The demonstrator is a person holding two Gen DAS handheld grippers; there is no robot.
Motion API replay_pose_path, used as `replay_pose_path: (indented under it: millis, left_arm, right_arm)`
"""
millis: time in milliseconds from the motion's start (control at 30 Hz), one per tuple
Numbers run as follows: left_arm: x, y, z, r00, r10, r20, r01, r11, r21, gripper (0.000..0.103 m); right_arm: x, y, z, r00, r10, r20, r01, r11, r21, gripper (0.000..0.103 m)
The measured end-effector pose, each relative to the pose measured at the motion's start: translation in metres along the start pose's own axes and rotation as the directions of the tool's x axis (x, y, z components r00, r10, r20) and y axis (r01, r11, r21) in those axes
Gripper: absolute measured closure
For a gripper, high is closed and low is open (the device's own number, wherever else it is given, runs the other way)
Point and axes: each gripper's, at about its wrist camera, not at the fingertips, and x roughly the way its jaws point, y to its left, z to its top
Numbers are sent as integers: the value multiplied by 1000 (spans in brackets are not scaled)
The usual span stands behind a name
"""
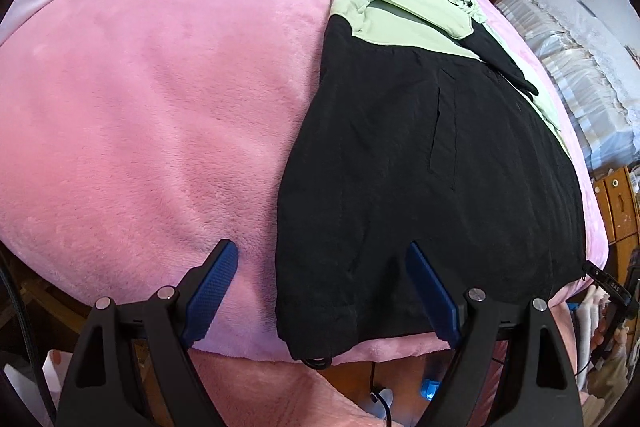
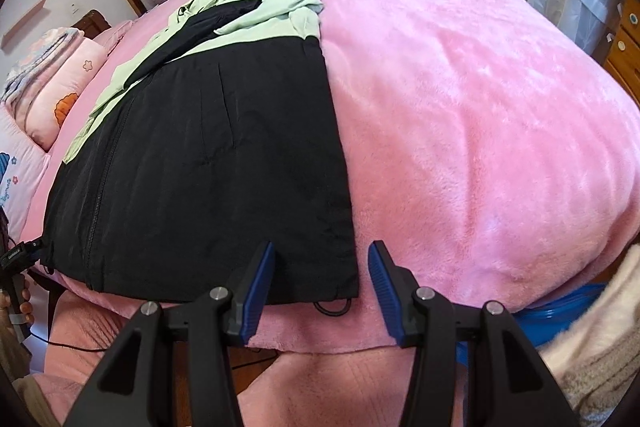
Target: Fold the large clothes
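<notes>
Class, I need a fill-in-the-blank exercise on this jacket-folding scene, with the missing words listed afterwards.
1. The jacket lies on a ____ blanket.
2. The jacket's lower body is black; its upper part is light ____.
3. The left gripper and the right gripper both stand ____, holding nothing.

Missing words: pink; green; open

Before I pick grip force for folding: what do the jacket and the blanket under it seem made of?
Jacket: thin woven synthetic, probably nylon, matte, finely crinkled, lying flat.
Blanket: plush fleece, soft nap with brushed streaks.
Both claws, left and right, are open.
</notes>
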Motion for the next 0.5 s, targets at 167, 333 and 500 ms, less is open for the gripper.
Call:
replay_pose_path:
  millis: [167,333,500]
  left_arm:
    - [3,3,-1,1000,-21,-5,21,1000,3,18]
    - [9,4,-2,999,-43,-9,43,999,7,11]
    - [12,-6,-3,999,-45,-12,45,998,37,11]
  right_arm:
    - [7,-7,-3,998,56,-7,-56,998,25,54]
    - [11,-15,-5,995,96,-11,-95,994,60,54]
    - [19,-16,-6,986,166,-24,-163,984,78,54]
